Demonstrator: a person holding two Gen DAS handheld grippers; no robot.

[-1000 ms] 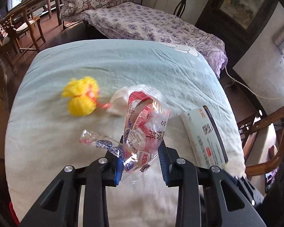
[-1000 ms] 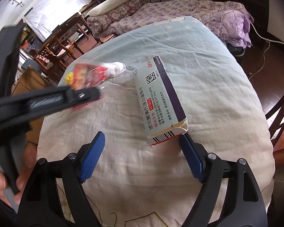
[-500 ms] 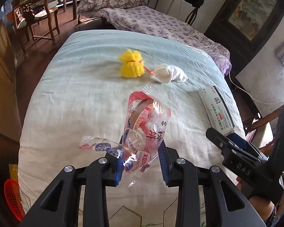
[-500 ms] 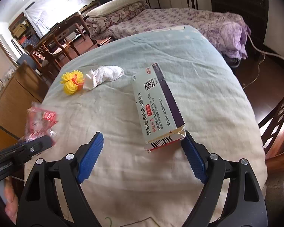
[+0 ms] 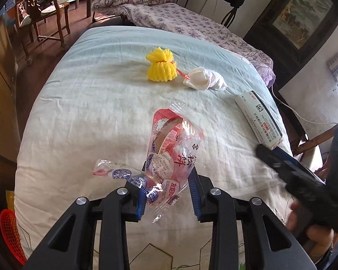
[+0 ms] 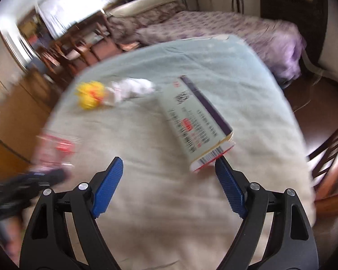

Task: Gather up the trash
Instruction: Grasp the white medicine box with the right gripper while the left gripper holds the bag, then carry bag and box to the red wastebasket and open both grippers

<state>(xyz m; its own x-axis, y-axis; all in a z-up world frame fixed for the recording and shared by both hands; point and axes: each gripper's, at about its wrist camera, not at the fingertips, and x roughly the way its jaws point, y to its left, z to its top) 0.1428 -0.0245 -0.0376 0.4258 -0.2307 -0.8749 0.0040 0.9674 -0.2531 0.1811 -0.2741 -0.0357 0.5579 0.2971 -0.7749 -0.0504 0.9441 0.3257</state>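
My left gripper (image 5: 167,191) is shut on a red-and-clear plastic snack wrapper (image 5: 173,148), held above the near part of the cloth-covered table (image 5: 90,112). A second clear wrapper piece (image 5: 121,173) sticks out to the left of the fingers. My right gripper (image 6: 169,168) stands open low over the cloth. The near end of a white and purple medicine box (image 6: 198,123) lies just beyond its right fingertip. A yellow foam net (image 5: 161,68) and a crumpled white tissue (image 5: 205,81) lie side by side farther back.
A red mesh basket (image 5: 9,231) sits low at the table's left side. Wooden chairs (image 5: 45,11) stand at the far left and another chair (image 6: 331,153) at the right edge. A bed with a purple floral cover (image 5: 191,22) lies behind.
My left gripper drew back toward the table's near edge with the wrapper still held, so the yellow net and tissue now look farther off. The right gripper stayed open by the box.
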